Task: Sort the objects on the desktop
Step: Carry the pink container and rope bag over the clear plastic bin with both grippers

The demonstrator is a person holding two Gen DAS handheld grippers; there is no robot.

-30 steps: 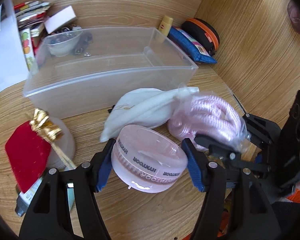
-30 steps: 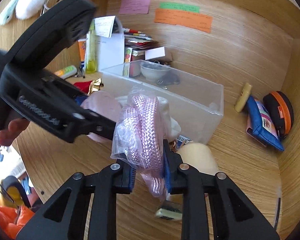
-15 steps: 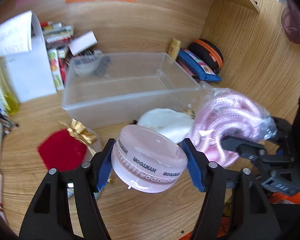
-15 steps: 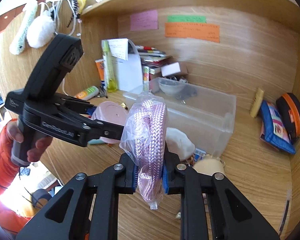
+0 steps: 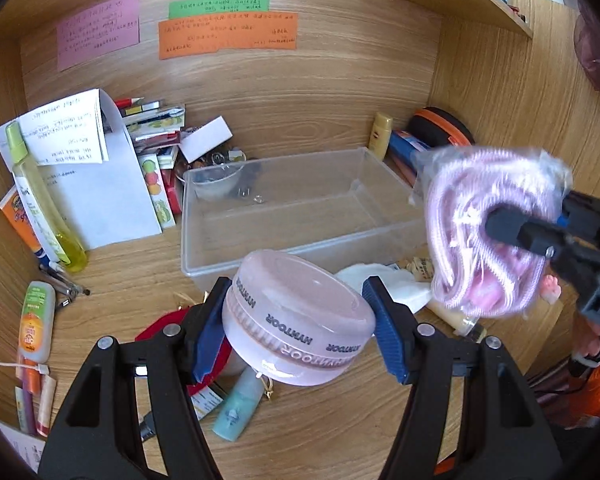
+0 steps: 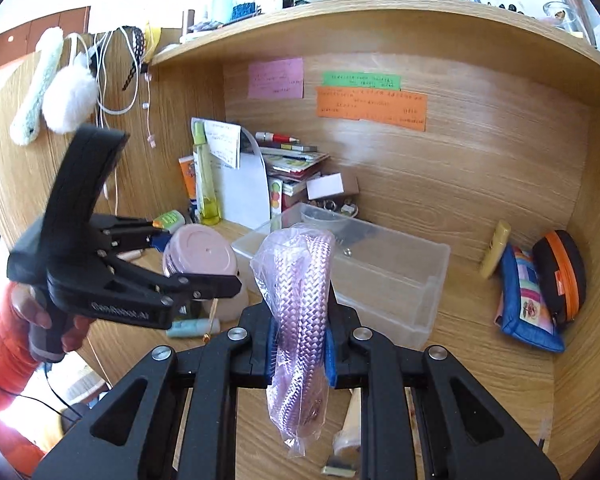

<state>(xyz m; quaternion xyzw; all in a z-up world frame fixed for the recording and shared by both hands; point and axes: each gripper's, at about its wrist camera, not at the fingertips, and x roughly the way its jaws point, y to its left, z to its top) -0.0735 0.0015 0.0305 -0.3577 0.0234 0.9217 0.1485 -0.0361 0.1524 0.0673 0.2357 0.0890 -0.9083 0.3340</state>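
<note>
You hold two items clear of the desk at once, each in its own gripper, so that both can be carried to the clear plastic bin in front of you. The pink round case, a squat lidded tub with dark lettering round its ribbed band, sits clamped across its width between the blue pads of the left gripper; the wide stance of the jaws follows from the breadth of the case, and the pads bear on opposite sides of its wall, so it hangs tilted above the red pouch and a small teal bottle. The bagged pink cord, a braided rope coiled inside a thin transparent bag, is pinched narrowly by the right gripper, its jaws nearly closed on the bundle; the loose lower end of the bag droops below the pads, which suggests a soft, compressible load that may slip if jolted. Seen from the left wrist, the cord floats to the right of the case, near the bin's right end. The bin stands against the back of the wooden alcove and looks largely bare, with a small clear bowl at its far left corner. A blue zip pouch lies well apart to the right.
</note>
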